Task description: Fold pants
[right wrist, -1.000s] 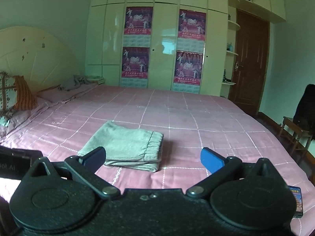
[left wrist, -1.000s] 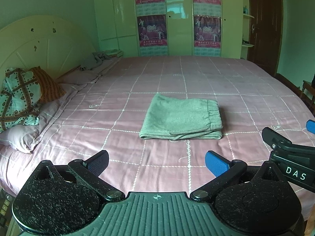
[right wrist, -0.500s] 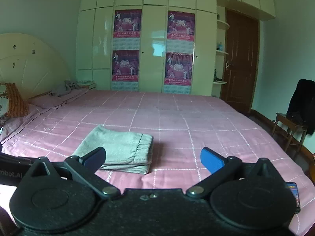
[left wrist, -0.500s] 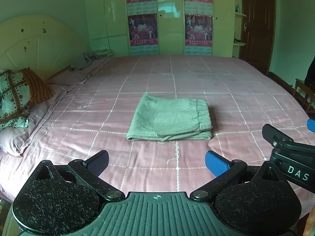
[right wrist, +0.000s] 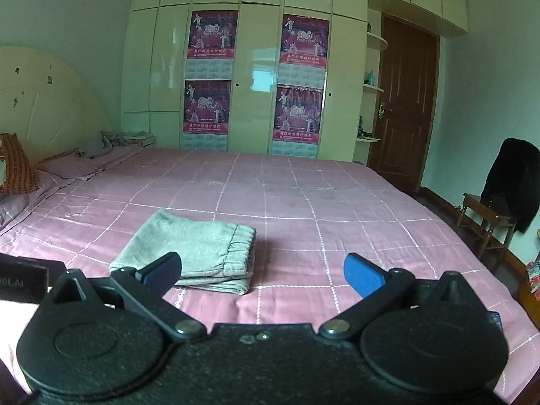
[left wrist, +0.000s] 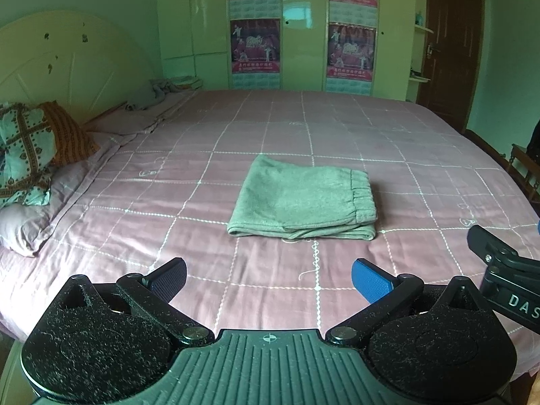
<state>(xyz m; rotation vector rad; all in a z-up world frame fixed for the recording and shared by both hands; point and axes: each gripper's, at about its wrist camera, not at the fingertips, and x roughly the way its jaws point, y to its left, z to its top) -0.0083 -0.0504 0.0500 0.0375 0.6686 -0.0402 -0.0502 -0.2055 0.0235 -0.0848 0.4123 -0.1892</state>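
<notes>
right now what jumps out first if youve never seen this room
The grey-green folded pants lie alone mid-bed on the pink checked bedspread. Both grippers, left and right, are open and off the cloth. Behind, four magenta posters cover the wardrobe doors.

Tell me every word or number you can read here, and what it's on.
"DAS": cut off, on the right claw's body.
"OLAI": cut off, on the left claw's body.
"20", then unclear digits: on the wardrobe posters.
Poster captions and calendar grids: too small to read.
</notes>
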